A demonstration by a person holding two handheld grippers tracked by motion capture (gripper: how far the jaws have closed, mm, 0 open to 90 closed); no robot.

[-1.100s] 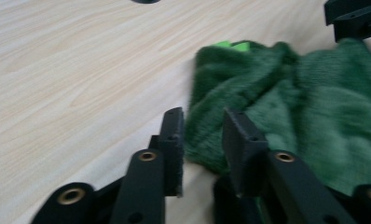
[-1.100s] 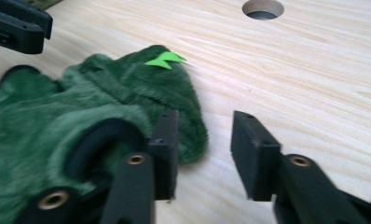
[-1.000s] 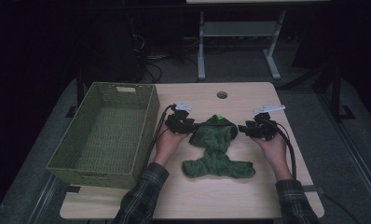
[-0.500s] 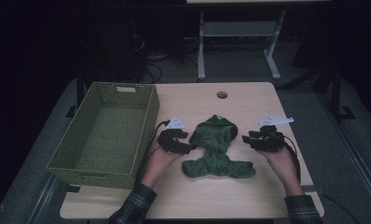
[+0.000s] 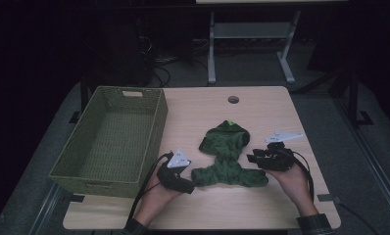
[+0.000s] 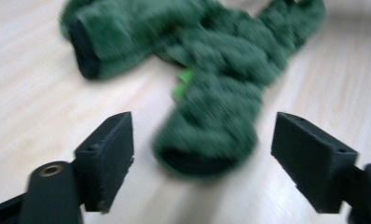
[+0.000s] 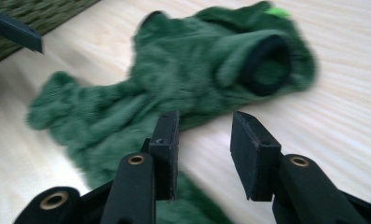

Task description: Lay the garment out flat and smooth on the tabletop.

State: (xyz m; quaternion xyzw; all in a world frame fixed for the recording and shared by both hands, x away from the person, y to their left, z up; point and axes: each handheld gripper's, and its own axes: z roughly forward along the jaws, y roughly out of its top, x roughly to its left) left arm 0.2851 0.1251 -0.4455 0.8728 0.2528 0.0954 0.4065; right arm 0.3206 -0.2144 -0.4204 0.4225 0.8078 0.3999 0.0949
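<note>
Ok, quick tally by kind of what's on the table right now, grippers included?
Fuzzy dark green knit garment: 1
Olive green woven rectangular basket: 1
Black two-jaw grippers: 2, the left gripper and the right gripper
Total: 4

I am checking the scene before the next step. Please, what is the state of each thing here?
Green fleece garment: lying crumpled on the table, not gripped.
Wicker basket: empty, upright.
Left hand-held gripper: open, jaws just opening, either side of a cuff.
Right hand-held gripper: open, jaws just closing, nothing pinched.
</note>
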